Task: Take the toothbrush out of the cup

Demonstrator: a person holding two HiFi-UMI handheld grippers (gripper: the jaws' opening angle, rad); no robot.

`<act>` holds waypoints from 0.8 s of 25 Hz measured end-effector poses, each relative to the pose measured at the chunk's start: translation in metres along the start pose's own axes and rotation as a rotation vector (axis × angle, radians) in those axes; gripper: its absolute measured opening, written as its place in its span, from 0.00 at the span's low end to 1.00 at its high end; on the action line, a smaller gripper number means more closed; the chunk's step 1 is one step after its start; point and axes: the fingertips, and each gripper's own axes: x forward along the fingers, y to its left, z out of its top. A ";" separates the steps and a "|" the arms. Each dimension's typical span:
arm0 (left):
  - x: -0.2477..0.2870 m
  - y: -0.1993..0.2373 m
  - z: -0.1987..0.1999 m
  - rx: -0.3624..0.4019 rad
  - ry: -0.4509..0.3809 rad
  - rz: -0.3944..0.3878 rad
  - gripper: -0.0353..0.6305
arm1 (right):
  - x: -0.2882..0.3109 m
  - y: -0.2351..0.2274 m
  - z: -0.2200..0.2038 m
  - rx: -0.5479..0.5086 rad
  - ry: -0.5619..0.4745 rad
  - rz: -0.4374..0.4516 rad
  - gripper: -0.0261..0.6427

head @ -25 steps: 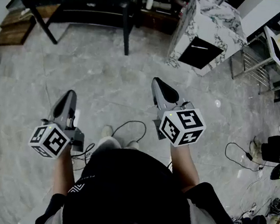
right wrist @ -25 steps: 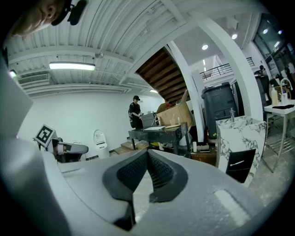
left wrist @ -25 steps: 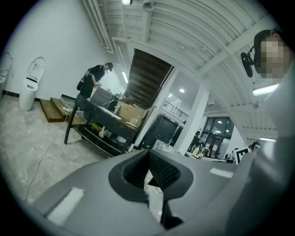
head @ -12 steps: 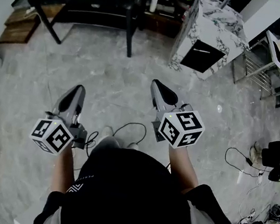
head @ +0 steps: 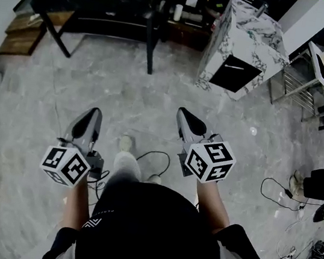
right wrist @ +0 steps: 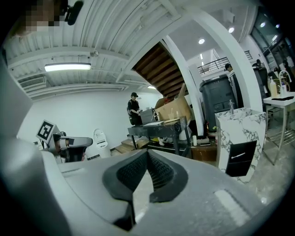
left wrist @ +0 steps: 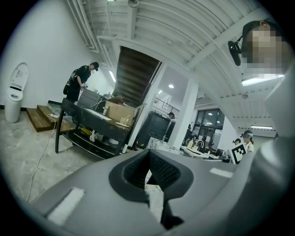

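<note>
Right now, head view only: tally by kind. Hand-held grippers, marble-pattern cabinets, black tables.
Hand-held grippers: 2 (left hand-held gripper, right hand-held gripper)
Marble-pattern cabinet: 1
Black table: 1
Total: 4

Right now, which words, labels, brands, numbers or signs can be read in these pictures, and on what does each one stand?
None: no word, brand or number is readable in any view.
Left cube, on the left gripper: square black-and-white markers, patterns only.
Right cube, on the right gripper: the same kind.
Black shirt: small white print, too small to read.
</note>
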 end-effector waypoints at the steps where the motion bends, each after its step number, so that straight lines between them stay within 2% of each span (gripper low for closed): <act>1: 0.008 0.006 0.000 -0.006 0.003 -0.002 0.08 | 0.005 -0.003 0.000 -0.001 0.005 -0.003 0.04; 5: 0.045 0.034 0.008 -0.006 0.017 -0.017 0.08 | 0.032 -0.012 0.011 0.012 0.005 -0.009 0.04; 11: 0.095 0.089 0.033 -0.002 0.042 -0.035 0.08 | 0.105 -0.020 0.043 -0.005 -0.030 -0.005 0.04; 17: 0.129 0.139 0.070 0.009 0.013 0.001 0.07 | 0.170 -0.022 0.065 -0.004 -0.025 -0.025 0.04; 20: 0.143 0.156 0.079 0.018 0.035 -0.004 0.07 | 0.200 -0.022 0.071 0.006 -0.019 -0.031 0.04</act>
